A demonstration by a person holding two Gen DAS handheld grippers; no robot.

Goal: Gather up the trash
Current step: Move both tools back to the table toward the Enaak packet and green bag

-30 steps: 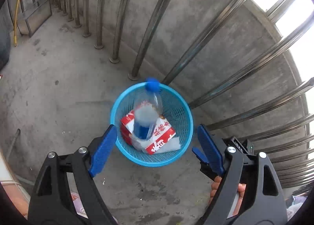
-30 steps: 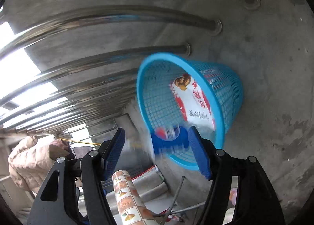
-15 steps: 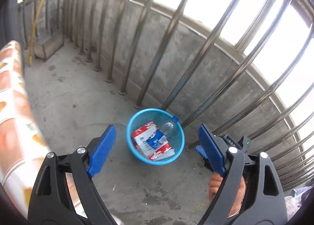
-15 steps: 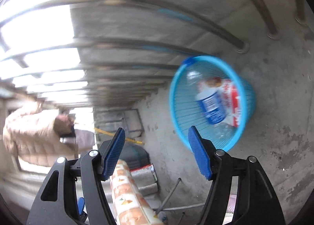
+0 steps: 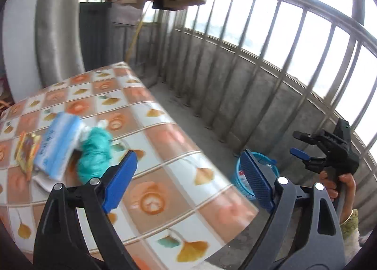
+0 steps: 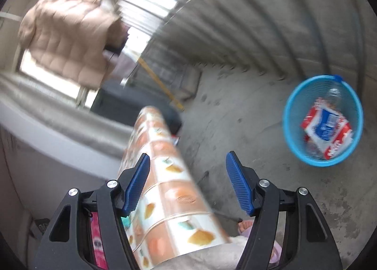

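Both grippers have swung up and away from the blue basket (image 6: 322, 120), which a second ago filled both views. The left gripper (image 5: 188, 180) is opening wide, nothing between its jaws, over a tiled table (image 5: 165, 143) with blurred trash: a blue packet (image 5: 59, 143) and teal wad (image 5: 95, 150). The right gripper (image 6: 187, 183) stands half open, empty. The basket, holding the bottle (image 6: 334, 92), sits far right on the floor, half hidden in the left view.

Trash (image 5: 70, 150) on patterned table (image 5: 165, 152)
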